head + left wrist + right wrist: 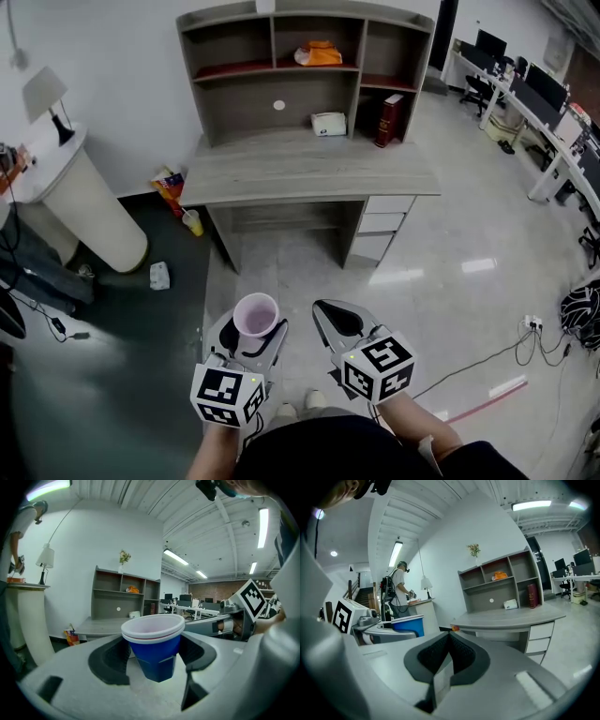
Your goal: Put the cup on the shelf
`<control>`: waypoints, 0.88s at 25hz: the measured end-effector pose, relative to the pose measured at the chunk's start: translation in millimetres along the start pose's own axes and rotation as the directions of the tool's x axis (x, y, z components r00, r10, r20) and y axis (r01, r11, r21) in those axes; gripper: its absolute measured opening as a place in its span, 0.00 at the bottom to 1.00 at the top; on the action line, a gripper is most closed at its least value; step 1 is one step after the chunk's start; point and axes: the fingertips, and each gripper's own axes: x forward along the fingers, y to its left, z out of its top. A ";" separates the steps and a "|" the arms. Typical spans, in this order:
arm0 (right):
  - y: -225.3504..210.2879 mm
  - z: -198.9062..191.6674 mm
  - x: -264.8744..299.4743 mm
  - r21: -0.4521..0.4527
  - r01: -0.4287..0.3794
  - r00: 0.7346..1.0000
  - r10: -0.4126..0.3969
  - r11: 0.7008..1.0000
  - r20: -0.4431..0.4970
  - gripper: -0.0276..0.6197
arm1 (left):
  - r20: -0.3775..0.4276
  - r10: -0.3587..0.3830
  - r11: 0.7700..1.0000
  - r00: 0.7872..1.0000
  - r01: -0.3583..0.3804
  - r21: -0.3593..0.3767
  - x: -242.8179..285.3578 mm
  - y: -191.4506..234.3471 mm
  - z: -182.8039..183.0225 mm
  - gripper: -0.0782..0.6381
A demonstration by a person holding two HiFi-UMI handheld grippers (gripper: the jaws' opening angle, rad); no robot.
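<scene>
The blue plastic cup with a white rim (157,653) is gripped upright between the 2 jaws of the left hand-held gripper (253,328), with the black pads pressed against its opposite sides. The cup is held in the air above the pale tiled floor (450,234), well apart from the grey wooden table (309,169) ahead. The right hand-held gripper (449,644) is held just beside the left one. Its jaws are closed together, and nothing is held between them. Both hand-held grippers are pointed toward the table. The grey wooden shelf unit (234,105) is set on the back of the table. An orange object (321,53) is seen in the upper middle compartment. A small white box (328,123) is seen in the lower middle compartment, and a dark red book (387,119) is stood upright in the lower right compartment.
</scene>
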 end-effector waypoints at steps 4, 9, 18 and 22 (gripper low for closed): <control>-12.4 0.3 2.9 -0.010 -0.017 1.000 0.017 1.000 -0.006 0.04 | 0.010 0.011 1.000 1.000 -0.011 0.009 13.0 -6.6 3.7 0.54; -21.8 -0.9 9.4 0.007 -0.036 0.999 0.037 0.999 -0.024 0.04 | -0.010 0.028 1.000 1.000 -0.028 0.011 22.6 -4.6 3.4 0.54; -39.0 8.3 40.0 0.012 -0.054 0.998 0.054 0.998 -0.035 0.04 | -0.001 0.047 0.999 0.999 -0.047 0.015 54.2 25.8 17.0 0.54; -47.7 14.2 61.7 0.003 -0.038 0.998 0.038 0.999 -0.049 0.04 | 0.012 0.036 0.999 0.999 -0.036 0.008 73.8 47.7 26.9 0.54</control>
